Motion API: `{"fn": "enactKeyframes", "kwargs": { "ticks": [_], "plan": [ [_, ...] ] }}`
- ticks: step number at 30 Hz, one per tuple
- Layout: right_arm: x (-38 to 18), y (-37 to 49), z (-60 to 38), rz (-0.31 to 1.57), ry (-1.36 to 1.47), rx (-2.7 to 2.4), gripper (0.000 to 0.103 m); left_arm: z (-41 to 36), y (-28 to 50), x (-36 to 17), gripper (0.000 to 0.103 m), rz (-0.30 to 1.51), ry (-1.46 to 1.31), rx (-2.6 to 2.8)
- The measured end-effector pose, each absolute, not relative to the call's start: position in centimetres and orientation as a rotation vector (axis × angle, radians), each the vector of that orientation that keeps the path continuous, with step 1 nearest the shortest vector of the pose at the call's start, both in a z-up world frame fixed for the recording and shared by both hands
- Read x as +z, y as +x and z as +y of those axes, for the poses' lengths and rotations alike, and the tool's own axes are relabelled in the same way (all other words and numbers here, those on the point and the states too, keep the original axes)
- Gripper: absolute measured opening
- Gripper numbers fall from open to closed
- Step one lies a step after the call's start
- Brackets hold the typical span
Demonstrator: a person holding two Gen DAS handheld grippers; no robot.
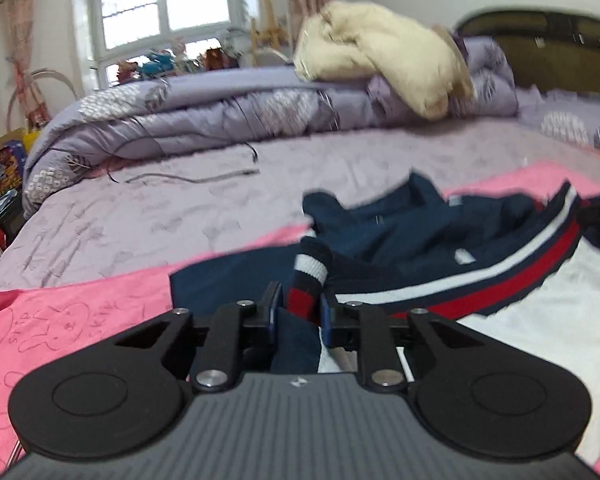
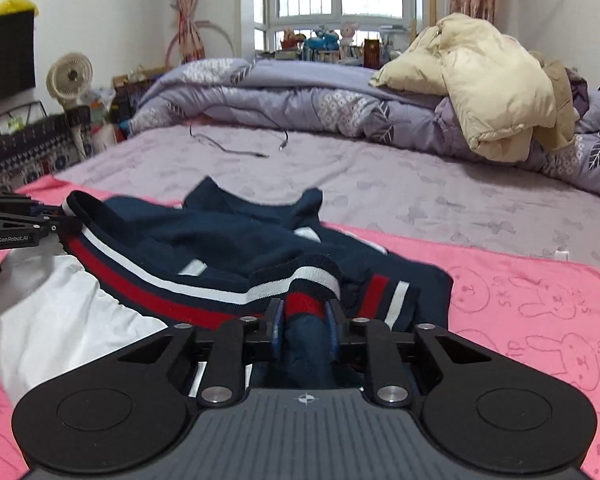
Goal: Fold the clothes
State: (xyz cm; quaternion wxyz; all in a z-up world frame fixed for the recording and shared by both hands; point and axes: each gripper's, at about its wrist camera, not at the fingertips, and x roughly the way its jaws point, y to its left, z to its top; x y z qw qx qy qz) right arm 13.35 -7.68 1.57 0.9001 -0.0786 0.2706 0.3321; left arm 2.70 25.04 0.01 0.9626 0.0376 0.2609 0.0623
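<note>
Clamped between the left gripper (image 1: 300,304) fingers is the striped hem of a navy jacket (image 1: 404,236); the right gripper (image 2: 305,314) pinches the same red-white-navy band further along. Ahead of both, the jacket lies rumpled, white lining up, on a pink towel (image 2: 512,292) over the lilac bed (image 2: 400,184). Beyond are a folded quilt (image 2: 300,100) and a cream coat (image 2: 492,80).

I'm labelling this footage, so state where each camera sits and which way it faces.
Left wrist: on the left tool, looking along its fingers over the navy jacket toward the window; the right tool shows at the frame's right edge.
Right wrist: on the right tool, facing the same way; the left tool shows at far left.
Shared: jacket, pink towel, cream coat.
</note>
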Motion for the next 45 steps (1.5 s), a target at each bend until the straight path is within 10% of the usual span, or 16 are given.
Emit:
{"fn": "enactKeyframes", "kwargs": {
  "ticks": [11,19,21,25,30,32,36,42,45],
  "plan": [
    [5.6,20.1,-3.0,0.423,-0.121,0.531,0.02,27.5,11.0,2.9,0.021,0.469,0.01,0.295],
    [-3.8,27.8,1.2,0.64,-0.198,0.47,0.029,30.9,15.4,-1.0,0.02,0.602,-0.067,0.329],
    [-5.5,27.8,0.4,0.662,-0.135,0.484,0.031,31.5,14.0,-0.8,0.034,0.586,-0.097,0.263],
    [-4.6,27.5,-4.0,0.628,0.142,0.563,0.074,33.1,10.4,1.0,0.079,0.518,-0.21,0.149],
    [-3.8,27.1,-3.9,0.662,0.08,0.603,0.083,31.2,12.5,-1.7,0.084,0.707,-0.095,0.129],
    [-4.0,26.7,-2.2,0.688,-0.041,0.59,0.07,29.8,13.5,-3.5,0.073,0.739,-0.024,0.177],
    [-3.1,24.9,-0.2,0.633,-0.126,0.567,0.023,27.9,13.0,-3.2,0.016,0.632,0.001,0.2],
    [-1.1,24.9,1.2,0.49,-0.204,0.514,0.016,28.3,13.5,-1.2,0.018,0.506,0.054,0.249],
    [-2.8,27.4,3.0,0.512,-0.261,0.482,0.019,29.9,16.1,-3.2,0.05,0.656,0.008,0.3]
  ]
}}
